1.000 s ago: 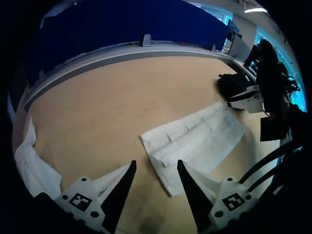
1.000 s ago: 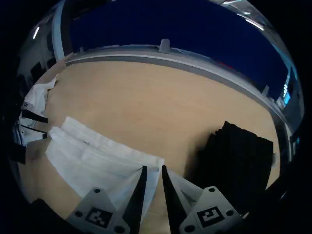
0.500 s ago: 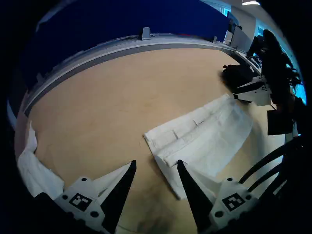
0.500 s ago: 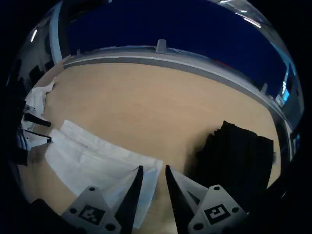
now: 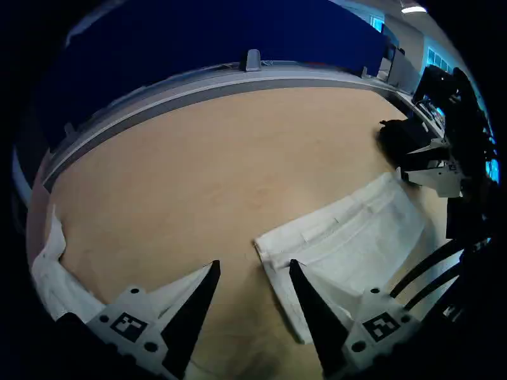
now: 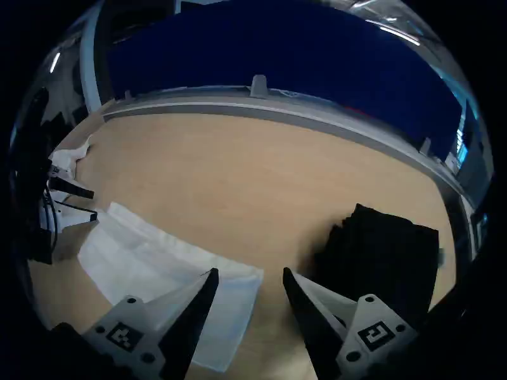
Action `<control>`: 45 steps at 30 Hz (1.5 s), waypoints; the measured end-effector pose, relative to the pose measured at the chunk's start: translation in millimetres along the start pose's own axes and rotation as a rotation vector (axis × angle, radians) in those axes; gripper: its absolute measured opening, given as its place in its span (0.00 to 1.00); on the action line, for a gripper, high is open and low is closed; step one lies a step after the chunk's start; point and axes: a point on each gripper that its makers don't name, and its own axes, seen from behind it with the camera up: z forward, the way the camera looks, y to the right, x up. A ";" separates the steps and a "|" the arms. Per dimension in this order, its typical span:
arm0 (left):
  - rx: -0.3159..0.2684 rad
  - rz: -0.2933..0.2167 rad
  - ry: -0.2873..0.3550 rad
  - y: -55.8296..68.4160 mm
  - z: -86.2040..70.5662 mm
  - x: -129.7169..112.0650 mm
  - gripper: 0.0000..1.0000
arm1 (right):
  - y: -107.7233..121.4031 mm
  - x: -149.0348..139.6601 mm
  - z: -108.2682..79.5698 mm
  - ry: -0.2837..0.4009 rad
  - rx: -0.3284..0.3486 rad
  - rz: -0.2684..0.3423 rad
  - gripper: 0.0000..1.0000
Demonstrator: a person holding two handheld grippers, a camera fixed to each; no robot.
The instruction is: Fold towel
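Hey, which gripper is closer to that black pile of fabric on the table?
Right. The right gripper sits just beside the black pile; the left gripper is across the white towel from it.

The towel [image 5: 348, 237] has its near corner hidden behind the left tongs [image 5: 253, 263].

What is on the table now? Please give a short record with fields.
table: light wood, blue divider behind
towel: white, folded, lying flat
left gripper: open, at one end of the towel
right gripper: open, at the other end
black cloth: folded pile, apart from the towel
other white cloth: crumpled, at the table's edge
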 end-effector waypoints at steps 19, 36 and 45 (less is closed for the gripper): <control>0.018 -0.166 0.063 0.6 -71.3 -42.4 0.94 | -28.7 -55.2 -46.5 -0.041 0.102 -0.125 0.89; 0.095 -0.285 0.066 5.0 -122.2 -115.1 0.94 | -39.9 -89.7 -70.8 -0.091 0.153 -0.164 0.89; 0.124 -0.293 0.079 -1.6 -136.4 -123.8 0.94 | -37.1 -100.8 -69.7 -0.119 0.167 -0.187 0.89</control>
